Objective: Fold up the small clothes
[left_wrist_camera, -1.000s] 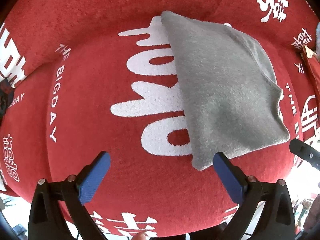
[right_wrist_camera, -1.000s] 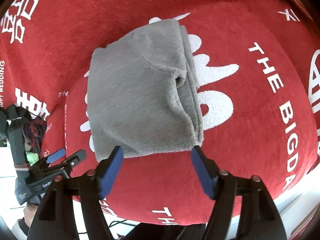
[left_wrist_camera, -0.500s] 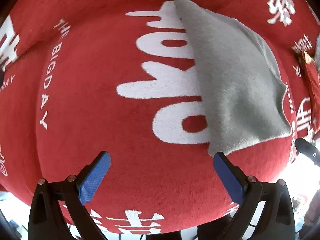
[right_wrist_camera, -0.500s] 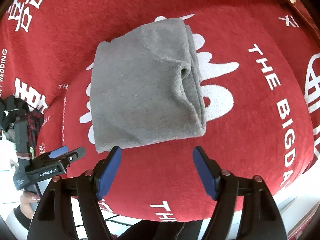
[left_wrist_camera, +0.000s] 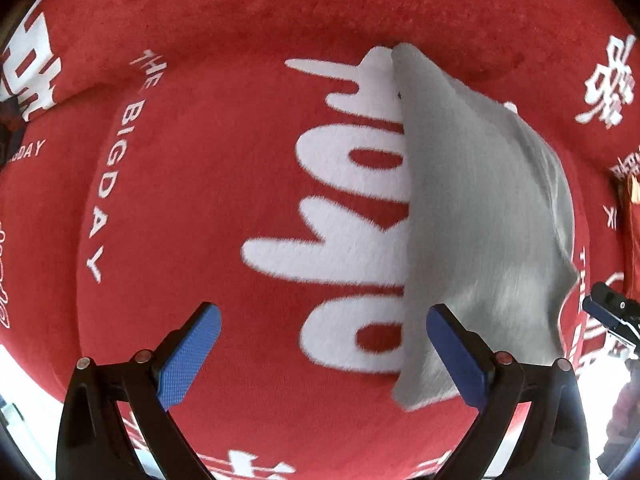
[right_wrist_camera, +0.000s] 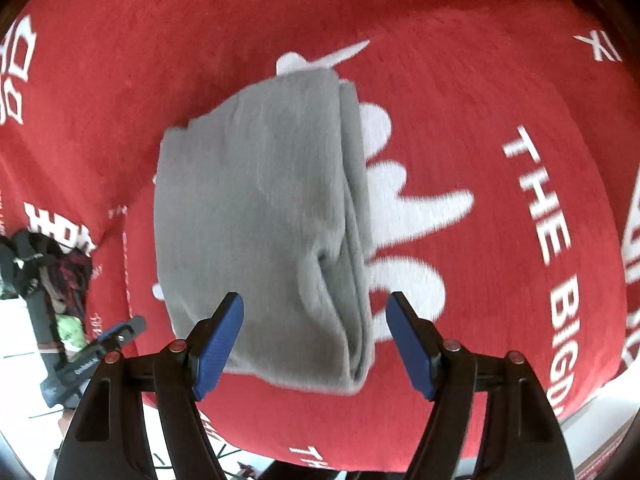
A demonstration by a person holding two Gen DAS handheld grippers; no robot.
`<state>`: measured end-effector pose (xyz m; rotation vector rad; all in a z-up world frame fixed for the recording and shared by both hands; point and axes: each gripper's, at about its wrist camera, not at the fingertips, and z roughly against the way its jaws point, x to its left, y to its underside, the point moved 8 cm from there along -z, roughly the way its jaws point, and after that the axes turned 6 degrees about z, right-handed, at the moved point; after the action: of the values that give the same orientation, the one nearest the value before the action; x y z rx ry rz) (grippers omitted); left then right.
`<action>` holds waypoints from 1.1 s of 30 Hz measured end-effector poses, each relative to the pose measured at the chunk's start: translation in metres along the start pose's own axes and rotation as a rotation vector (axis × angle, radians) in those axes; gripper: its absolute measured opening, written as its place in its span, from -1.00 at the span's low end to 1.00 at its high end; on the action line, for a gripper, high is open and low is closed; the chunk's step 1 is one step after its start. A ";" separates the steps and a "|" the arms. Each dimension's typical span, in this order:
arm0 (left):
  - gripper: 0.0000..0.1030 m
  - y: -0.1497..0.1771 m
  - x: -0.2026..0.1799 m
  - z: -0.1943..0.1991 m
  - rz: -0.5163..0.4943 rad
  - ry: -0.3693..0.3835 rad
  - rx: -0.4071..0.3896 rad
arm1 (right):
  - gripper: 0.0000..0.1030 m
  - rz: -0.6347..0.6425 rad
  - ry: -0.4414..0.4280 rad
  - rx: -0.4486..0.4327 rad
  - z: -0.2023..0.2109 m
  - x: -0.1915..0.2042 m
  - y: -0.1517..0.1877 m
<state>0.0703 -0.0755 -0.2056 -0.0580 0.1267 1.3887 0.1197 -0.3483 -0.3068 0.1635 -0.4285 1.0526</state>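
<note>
Grey folded garment (right_wrist_camera: 260, 216) lies flat on the red blanket (right_wrist_camera: 460, 92) printed with white lettering, its stacked layered edges showing along its right side in the right wrist view. The right gripper (right_wrist_camera: 316, 336) hangs over the near end of the cloth with its blue pads spread wide and nothing clamped between them; whether a pad brushes the fabric is hard to tell through the blur. The left gripper (left_wrist_camera: 320, 354) stands wide apart too, empty, above bare blanket, with the garment's left edge beside its right finger.
</note>
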 end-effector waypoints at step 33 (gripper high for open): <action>0.94 -0.064 -0.129 -0.066 -0.114 0.345 0.123 | 0.55 0.021 -0.584 0.107 -0.080 0.009 -0.081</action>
<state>0.1071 -0.2203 -0.2576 -0.1996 0.4885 1.2444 0.2151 -0.3548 -0.3702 0.5694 -0.9009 1.0401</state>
